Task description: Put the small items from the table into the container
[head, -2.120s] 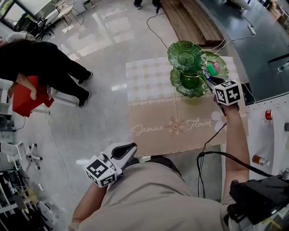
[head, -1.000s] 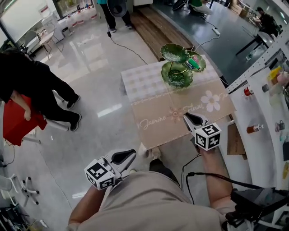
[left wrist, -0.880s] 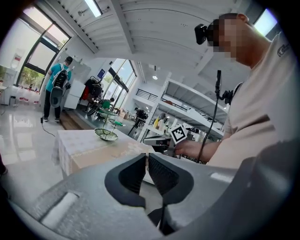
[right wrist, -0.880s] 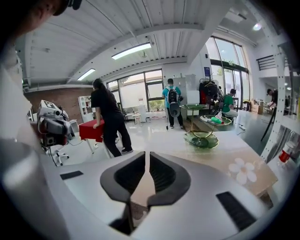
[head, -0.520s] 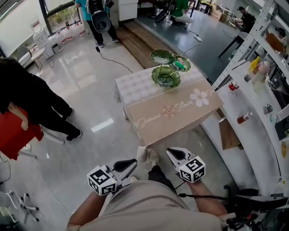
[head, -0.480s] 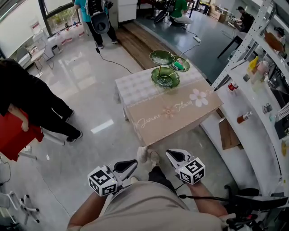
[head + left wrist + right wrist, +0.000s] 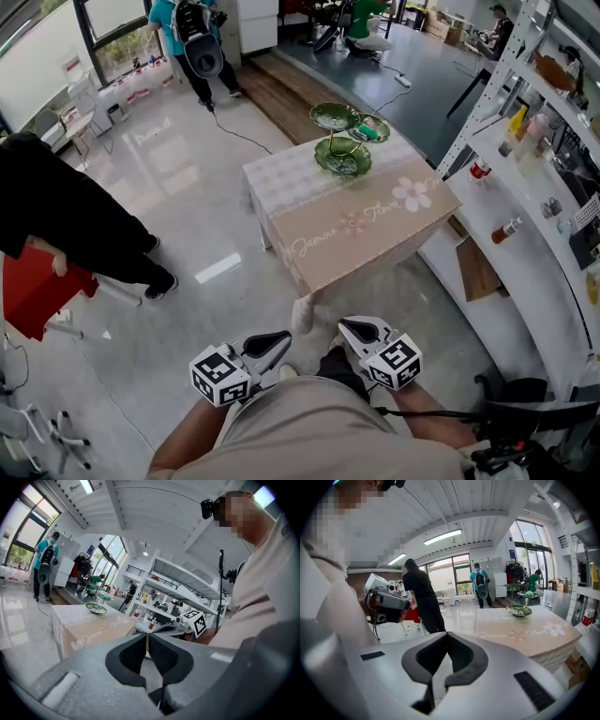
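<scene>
Green glass dish stand point(image 7: 342, 141), three scalloped, ribbed plates on a thin metal stem, stands at the far end of the table point(image 7: 375, 234), close to its far right corner. One small green item point(image 7: 368, 132) lies in the plate on the right; its shape is too small to tell. A smooth beige cloth covers the table, printed with a white flower and script lettering, and turns to a pale check pattern toward the far edge. The left gripper point(image 7: 284, 337), matte grey plastic with ridged black pads and a cube of square markers, has its jaws together with nothing between them. The right gripper point(image 7: 345, 325), of the same build, is also closed and empty. Both are held close to the person's body over the glossy floor point(image 7: 187, 234), well apart from the table's near edge and further still from the dish stand.
</scene>
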A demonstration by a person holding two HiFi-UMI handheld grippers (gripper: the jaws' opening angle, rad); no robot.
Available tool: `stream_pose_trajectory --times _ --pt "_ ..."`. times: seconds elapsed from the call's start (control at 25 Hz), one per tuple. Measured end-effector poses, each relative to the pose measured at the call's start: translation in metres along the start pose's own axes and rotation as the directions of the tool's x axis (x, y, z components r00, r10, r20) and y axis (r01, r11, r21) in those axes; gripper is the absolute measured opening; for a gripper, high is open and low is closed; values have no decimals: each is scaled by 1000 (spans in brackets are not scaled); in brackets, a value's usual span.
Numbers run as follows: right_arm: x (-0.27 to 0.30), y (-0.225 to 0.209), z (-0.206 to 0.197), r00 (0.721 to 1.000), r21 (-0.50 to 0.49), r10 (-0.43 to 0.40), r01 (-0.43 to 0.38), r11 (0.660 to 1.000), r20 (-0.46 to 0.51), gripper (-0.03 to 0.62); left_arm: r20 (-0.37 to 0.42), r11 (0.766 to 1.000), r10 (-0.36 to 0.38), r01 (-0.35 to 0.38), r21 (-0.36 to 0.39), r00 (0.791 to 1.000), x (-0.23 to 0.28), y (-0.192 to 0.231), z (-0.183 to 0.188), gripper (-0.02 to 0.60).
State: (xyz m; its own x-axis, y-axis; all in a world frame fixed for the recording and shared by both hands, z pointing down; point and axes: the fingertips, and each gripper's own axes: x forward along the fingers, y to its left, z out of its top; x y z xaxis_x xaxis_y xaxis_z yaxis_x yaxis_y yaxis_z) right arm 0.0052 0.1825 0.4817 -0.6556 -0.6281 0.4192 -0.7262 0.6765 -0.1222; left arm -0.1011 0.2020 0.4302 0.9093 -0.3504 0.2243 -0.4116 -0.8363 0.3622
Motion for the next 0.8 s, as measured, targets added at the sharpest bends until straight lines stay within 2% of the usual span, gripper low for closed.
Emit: stream_pose_trajectory --times 0.8 --pt "28 36 2 995 -64 97 -98 993 -25 15 9 998 52 -52 -44 999 -28 7 -20 17"
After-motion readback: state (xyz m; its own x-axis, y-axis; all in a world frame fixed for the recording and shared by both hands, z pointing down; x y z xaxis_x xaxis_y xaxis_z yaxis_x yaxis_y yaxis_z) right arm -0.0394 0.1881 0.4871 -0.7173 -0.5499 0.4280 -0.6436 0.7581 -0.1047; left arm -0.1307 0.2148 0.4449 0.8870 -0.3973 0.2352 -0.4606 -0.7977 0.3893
